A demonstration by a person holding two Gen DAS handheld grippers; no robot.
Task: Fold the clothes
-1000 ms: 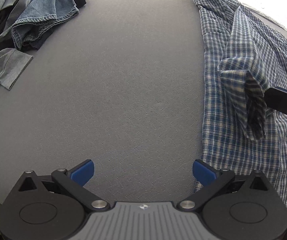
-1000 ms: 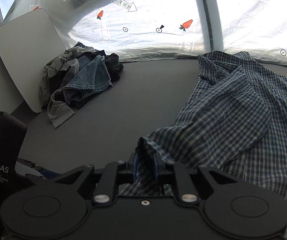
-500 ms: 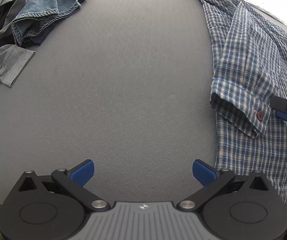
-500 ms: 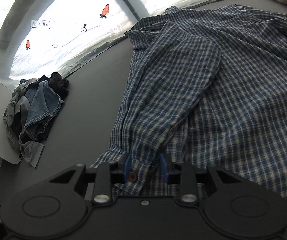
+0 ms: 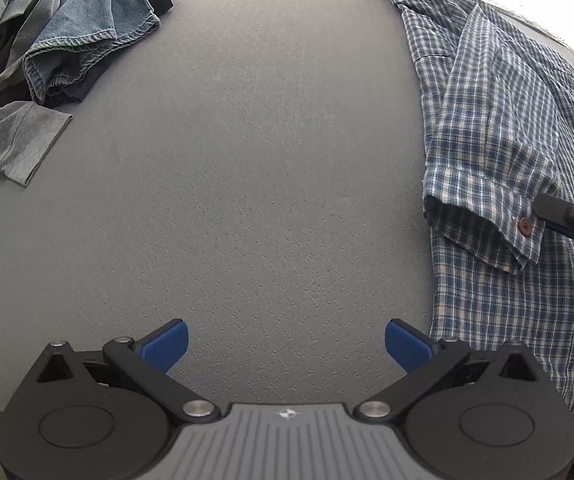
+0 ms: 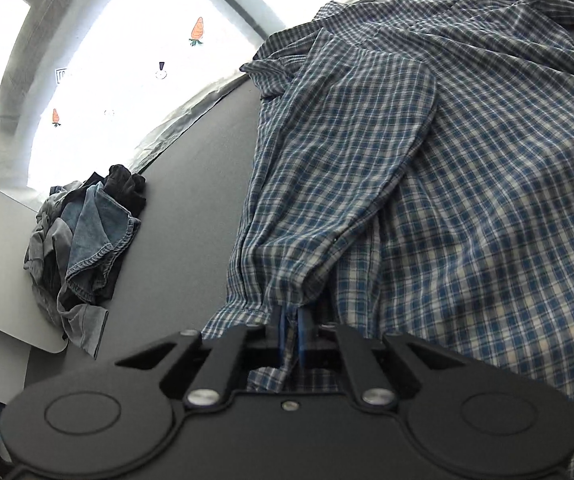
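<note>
Checked cotton: plaid shirt, blue, navy and off-white in a small check, light and thin, rumpled into soft ridges.
Shirt position: spread on the grey table, on its right part as the left wrist camera sees it; the far edge reaches toward the bright window film with carrot prints.
Sleeve: folded in over the body of the shirt, lying on top of it, gathered into pleats just before the cuff.
Cuff: doubled band with one brown button near its lower corner; its edge stands slightly off the cloth beneath.
Right gripper: blue pads pressed nearly together with the cuff cloth pinched between them; in the left wrist view its black tip meets the cuff beside the button.
Left gripper: blue pads spread wide, holding nothing, over bare table, its right finger just beside the shirt's left edge.
Other clothes: pile of denim and grey garments at the table's far left, well apart from the shirt, with one grey sleeve end trailing toward the camera.
</note>
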